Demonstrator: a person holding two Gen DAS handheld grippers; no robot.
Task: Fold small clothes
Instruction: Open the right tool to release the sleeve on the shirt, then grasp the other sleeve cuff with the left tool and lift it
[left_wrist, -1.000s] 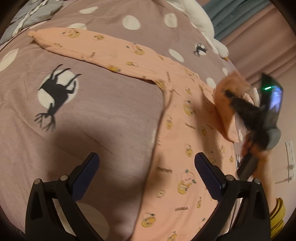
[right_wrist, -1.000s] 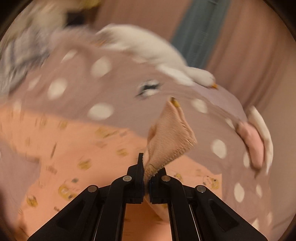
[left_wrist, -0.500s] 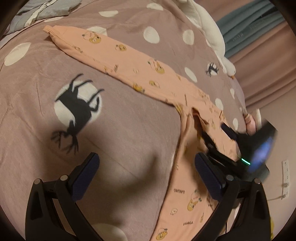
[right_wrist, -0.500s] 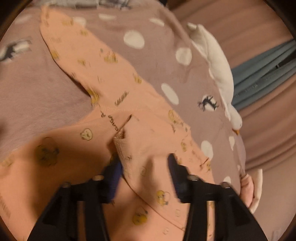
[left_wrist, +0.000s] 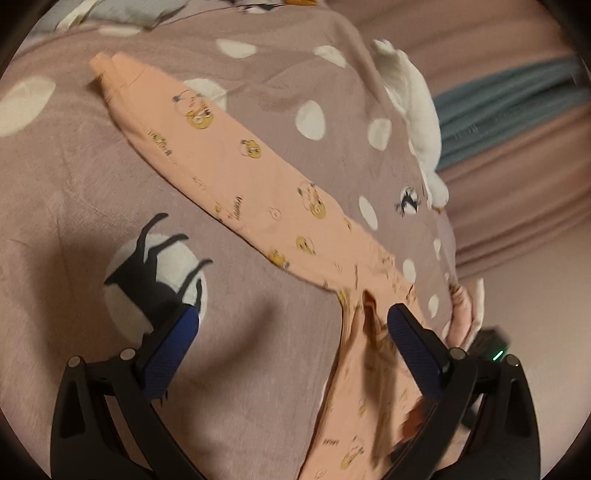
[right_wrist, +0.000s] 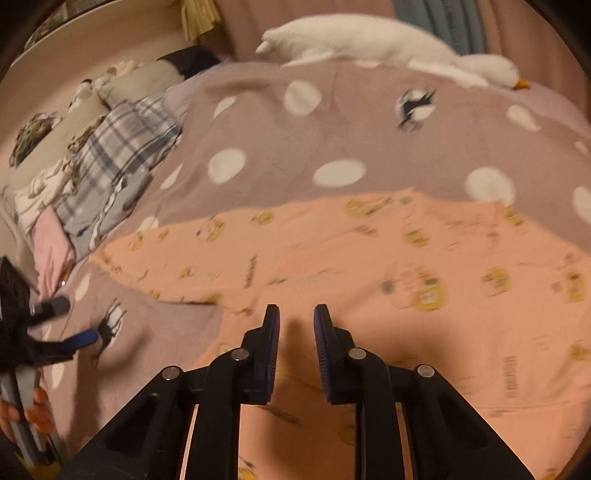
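A peach baby garment (left_wrist: 255, 184) with yellow cartoon prints lies flat on the mauve spotted bedspread (left_wrist: 74, 206). One long sleeve runs up to the far left; the body (left_wrist: 369, 406) lies at lower right. My left gripper (left_wrist: 291, 321) is wide open and empty, above the bedspread beside the garment's underarm. In the right wrist view the garment (right_wrist: 369, 258) spreads across the middle. My right gripper (right_wrist: 295, 314) is open with a narrow gap, empty, just above the garment. The left gripper (right_wrist: 70, 341) shows at that view's left edge.
A white plush goose (left_wrist: 413, 107) lies along the far edge of the bed, also in the right wrist view (right_wrist: 388, 44). Plaid and grey clothes (right_wrist: 110, 166) are piled at the far left by pillows (right_wrist: 122, 85). Pink curtains (left_wrist: 517, 184) hang behind.
My right gripper let go of the folded sleeve cuff it held and now sits open above the garment. My left gripper moved toward the far sleeve, still open.
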